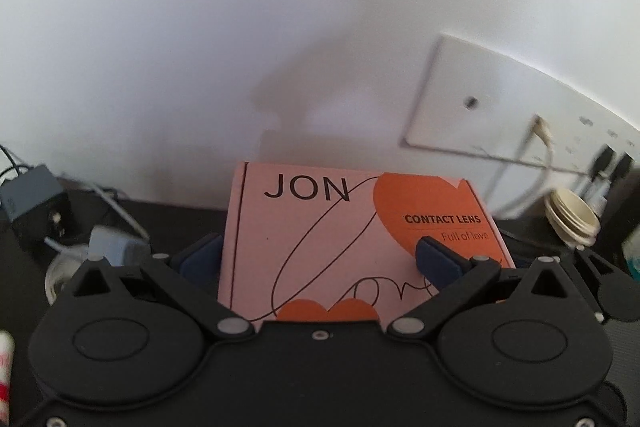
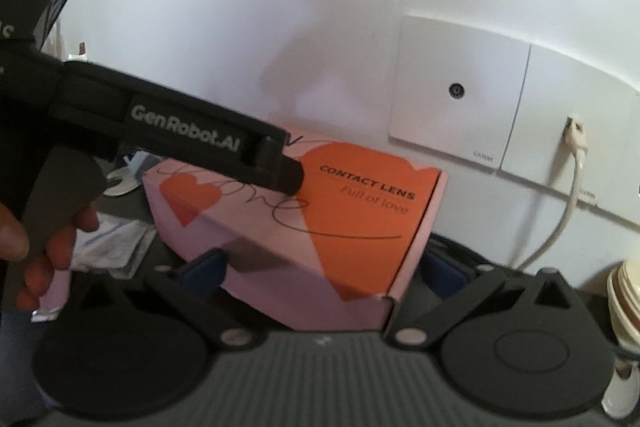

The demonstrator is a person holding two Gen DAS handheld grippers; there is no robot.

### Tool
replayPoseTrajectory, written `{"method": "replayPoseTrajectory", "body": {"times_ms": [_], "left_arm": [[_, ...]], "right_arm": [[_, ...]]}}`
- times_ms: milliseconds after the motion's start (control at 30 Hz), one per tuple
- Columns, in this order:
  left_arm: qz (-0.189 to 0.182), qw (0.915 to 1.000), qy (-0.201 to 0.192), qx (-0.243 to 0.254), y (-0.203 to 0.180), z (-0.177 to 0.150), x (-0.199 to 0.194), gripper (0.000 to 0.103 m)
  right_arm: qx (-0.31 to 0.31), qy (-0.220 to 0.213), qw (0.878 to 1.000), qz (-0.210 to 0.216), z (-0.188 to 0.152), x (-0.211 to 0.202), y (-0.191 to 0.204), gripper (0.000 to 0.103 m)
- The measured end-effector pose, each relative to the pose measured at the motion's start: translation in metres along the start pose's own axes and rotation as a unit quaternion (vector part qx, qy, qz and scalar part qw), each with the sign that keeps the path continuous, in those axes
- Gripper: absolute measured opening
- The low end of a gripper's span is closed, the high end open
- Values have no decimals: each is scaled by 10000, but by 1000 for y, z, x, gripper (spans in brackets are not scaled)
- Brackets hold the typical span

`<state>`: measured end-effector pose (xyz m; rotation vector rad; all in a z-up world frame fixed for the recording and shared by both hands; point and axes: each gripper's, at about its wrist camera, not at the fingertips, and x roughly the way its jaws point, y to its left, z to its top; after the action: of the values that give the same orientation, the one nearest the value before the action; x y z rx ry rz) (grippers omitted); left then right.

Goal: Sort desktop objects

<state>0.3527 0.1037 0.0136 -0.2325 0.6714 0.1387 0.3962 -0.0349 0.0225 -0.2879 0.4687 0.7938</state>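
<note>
A pink and orange contact lens box (image 1: 320, 239) sits tilted between my left gripper's (image 1: 318, 257) blue pads. The left pad lies behind the box's left edge and the right pad (image 1: 436, 259) presses on its printed face. In the right wrist view the same box (image 2: 304, 227) points a corner at the camera. The left gripper's black finger (image 2: 280, 167) rests on its top, held by a hand (image 2: 52, 239). My right gripper (image 2: 324, 269) has its pads on either side of the box's near corner, spread wide, with its right pad partly hidden behind the box.
A white wall stands just behind, with socket plates (image 2: 456, 91) and a plugged white cable (image 2: 572, 179). On the dark desk lie a grey adapter (image 1: 32, 199), a white plug (image 1: 116, 243), a cream threaded jar (image 1: 572, 219) and white packets (image 2: 108, 243).
</note>
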Motion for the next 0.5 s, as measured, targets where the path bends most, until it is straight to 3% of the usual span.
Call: {"method": "replayPoseTrajectory", "body": {"times_ms": [233,500], "left_arm": [[-303,9991,118,256,-19,-42,-48,102],[-495,9986,139,119,-29,-105,-124,102]], "right_arm": [[-46,124,9999,14,-28,-46,9,102],[-200,295,9994,-30,-74,-120,40,102]]}}
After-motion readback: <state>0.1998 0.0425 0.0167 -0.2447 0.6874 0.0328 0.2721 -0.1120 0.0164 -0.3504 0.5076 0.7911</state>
